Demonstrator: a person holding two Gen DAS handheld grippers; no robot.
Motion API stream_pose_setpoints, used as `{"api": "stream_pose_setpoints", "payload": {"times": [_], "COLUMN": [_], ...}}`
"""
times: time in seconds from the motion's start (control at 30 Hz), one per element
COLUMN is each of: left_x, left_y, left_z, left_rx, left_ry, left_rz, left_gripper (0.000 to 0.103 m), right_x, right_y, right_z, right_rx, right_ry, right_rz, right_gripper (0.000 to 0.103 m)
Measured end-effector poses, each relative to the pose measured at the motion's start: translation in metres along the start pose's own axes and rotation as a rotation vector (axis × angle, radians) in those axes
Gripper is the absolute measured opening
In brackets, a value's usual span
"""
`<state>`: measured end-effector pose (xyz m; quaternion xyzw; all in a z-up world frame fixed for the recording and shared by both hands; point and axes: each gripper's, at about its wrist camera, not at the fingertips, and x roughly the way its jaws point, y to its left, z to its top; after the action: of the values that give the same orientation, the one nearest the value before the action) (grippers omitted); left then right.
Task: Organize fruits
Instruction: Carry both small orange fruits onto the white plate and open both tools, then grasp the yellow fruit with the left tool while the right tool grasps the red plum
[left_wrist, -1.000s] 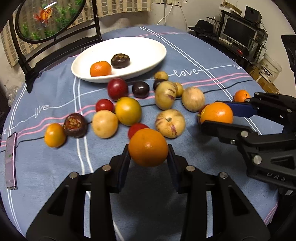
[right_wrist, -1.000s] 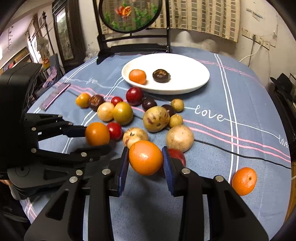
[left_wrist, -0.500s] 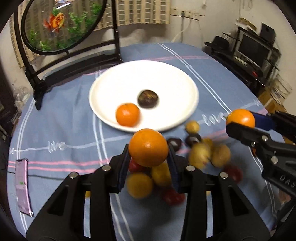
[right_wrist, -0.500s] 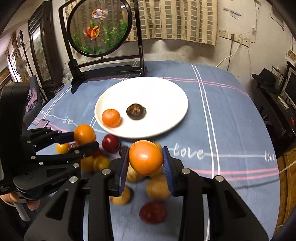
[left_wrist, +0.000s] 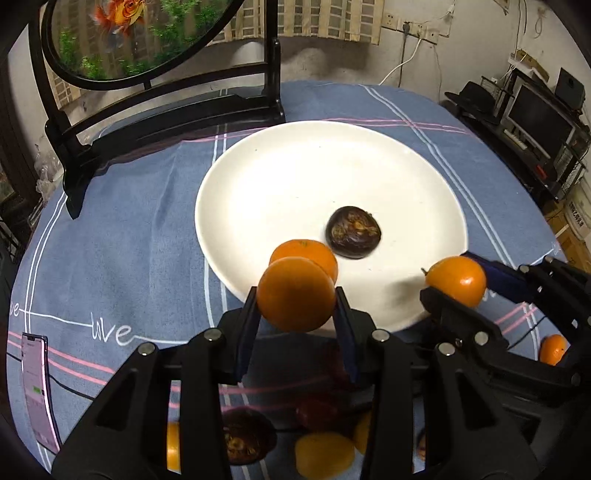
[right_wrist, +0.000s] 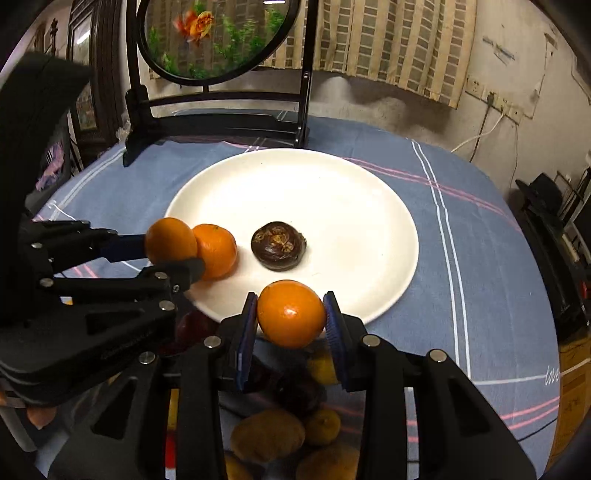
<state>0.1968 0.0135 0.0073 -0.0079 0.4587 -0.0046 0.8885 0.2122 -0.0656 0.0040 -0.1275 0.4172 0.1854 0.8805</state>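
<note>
While each hand-held gripper was clamped on an orange, the left hand-held gripper (left_wrist: 296, 291) hung nearer the white plate (left_wrist: 258, 177), over its near rim; the right hand-held gripper (right_wrist: 291, 314) hovered alongside.

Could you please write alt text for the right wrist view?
The right gripper holds an orange above the near rim of a white plate bearing a mandarin and a dark fruit; the left gripper holds another orange alongside.

Orange (left_wrist: 295, 293) in left tongs (left_wrist: 295, 325) above plate (left_wrist: 280, 177)
</note>
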Motion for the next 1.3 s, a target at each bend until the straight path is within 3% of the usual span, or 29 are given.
{"api": "stream_pose_setpoints", "payload": {"times": [0.13, 0.2, 0.23, 0.27, 0.63, 0.93, 1.3], "left_x": [0.006, 0.005, 0.004, 0.002, -0.024, -0.046, -0.069], "left_y": [0.003, 0.006, 0.008, 0.008, -0.006, -0.013, 0.006], "left_z": [0.002, 0.001, 0.001, 0.000, -0.016, -0.047, -0.103], "left_rx": [-0.023, -0.037, -0.051, -0.056, 0.023, 0.044, -0.021], "left_ry": [-0.025, -0.029, -0.037, -0.049, -0.074, -0.038, -0.004], "left_rz": [-0.001, -0.009, -0.021, -0.018, 0.014, -0.017, -0.042], "left_gripper": [0.042, 0.056, 0.069, 0.072, 0.078, 0.082, 0.086], "right_x": [0.006, 0.005, 0.004, 0.001, -0.027, -0.060, -0.083], "right_y": [0.003, 0.003, 0.002, 0.000, -0.023, -0.035, -0.032], "right_z": [0.003, 0.002, 0.002, 0.002, -0.014, -0.055, -0.099], "right_rx": [-0.048, -0.059, -0.055, -0.048, 0.037, 0.103, 0.087], "right_ry": [-0.007, -0.011, -0.017, -0.031, -0.026, 0.011, 0.046], "right_rz": [-0.060, -0.073, -0.067, -0.065, -0.038, 0.045, 0.061], "right_gripper": [0.040, 0.047, 0.052, 0.052, 0.054, 0.057, 0.058]}}
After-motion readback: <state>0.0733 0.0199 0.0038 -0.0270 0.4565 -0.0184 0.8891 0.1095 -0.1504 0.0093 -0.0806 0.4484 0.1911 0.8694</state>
